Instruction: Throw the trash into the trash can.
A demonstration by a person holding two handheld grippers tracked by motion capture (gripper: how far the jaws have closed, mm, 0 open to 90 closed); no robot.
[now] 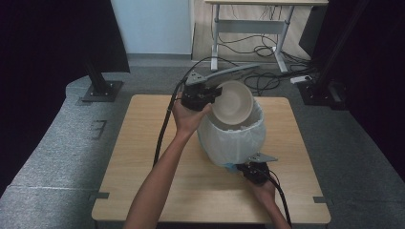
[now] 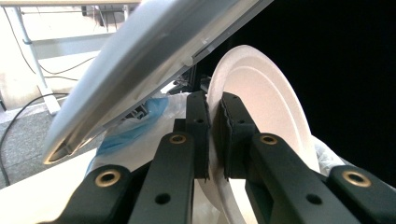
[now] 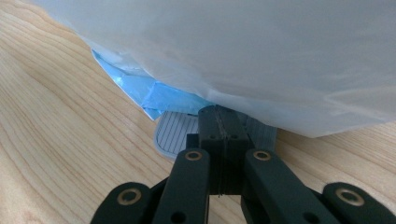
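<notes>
Rim-pinched between the left tool's (image 2: 215, 135) closed jaws, a light, stiff white paper bowl (image 1: 233, 102) tilted over the white-bagged bin (image 1: 234, 138) at table's (image 1: 143, 157) twelve o'clock; right tool (image 3: 219, 140) pressed shut on its grey pedal (image 3: 175, 135).

Left gripper (image 1: 208, 97): raised above the bin (image 1: 232, 138), jaws clamped on bowl (image 1: 233, 103) rim | Right gripper (image 1: 251, 168): low at the bin's base, jaws pressed together.
</notes>
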